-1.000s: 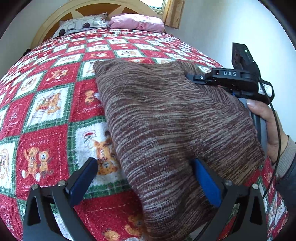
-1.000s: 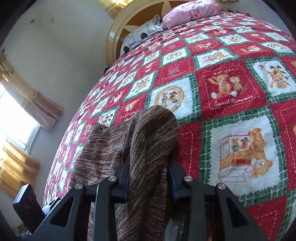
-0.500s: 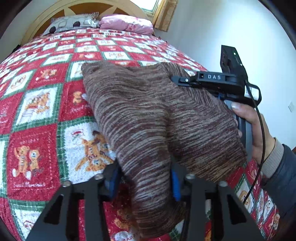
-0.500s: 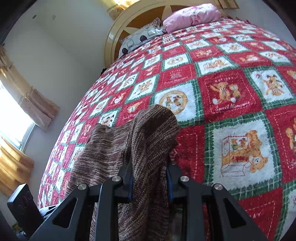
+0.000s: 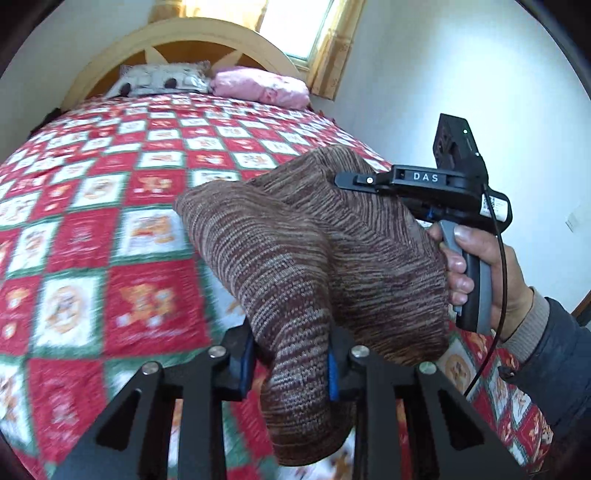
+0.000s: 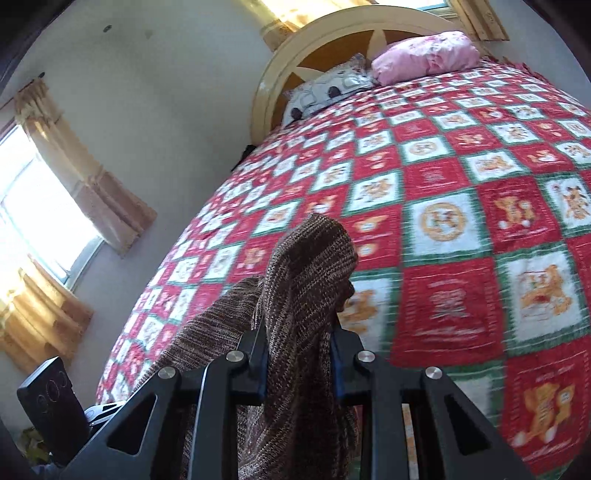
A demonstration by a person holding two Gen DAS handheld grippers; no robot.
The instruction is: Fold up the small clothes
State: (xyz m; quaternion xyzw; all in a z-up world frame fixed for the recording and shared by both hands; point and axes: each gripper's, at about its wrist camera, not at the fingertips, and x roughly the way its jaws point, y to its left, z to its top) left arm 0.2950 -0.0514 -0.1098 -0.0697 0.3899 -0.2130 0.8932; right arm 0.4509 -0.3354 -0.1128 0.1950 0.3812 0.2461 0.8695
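A brown striped knit garment [image 5: 295,258] hangs lifted above the bed, bunched between both grippers. My left gripper [image 5: 291,363] is closing, and its blue pads press on the near fold of the knit. The right gripper [image 5: 369,181], held by a hand [image 5: 487,266], grips the garment's far right part; its fingertips are partly buried in the cloth. In the right wrist view my right gripper [image 6: 299,354] is shut on a thick fold of the knit garment [image 6: 310,266], which rises in a peak above the jaws. The left gripper's body [image 6: 48,406] shows at the lower left.
A red, green and white teddy-bear quilt [image 5: 92,221] covers the whole bed. A patterned pillow [image 5: 162,79] and a pink pillow [image 5: 258,86] lie against the curved wooden headboard [image 5: 184,33]. Curtained windows [image 6: 37,206] and white walls surround the bed.
The left jaws went from wide open around the garment's edge to closed on it. Both grippers have risen, lifting the garment off the quilt and drawing it into a bunch.
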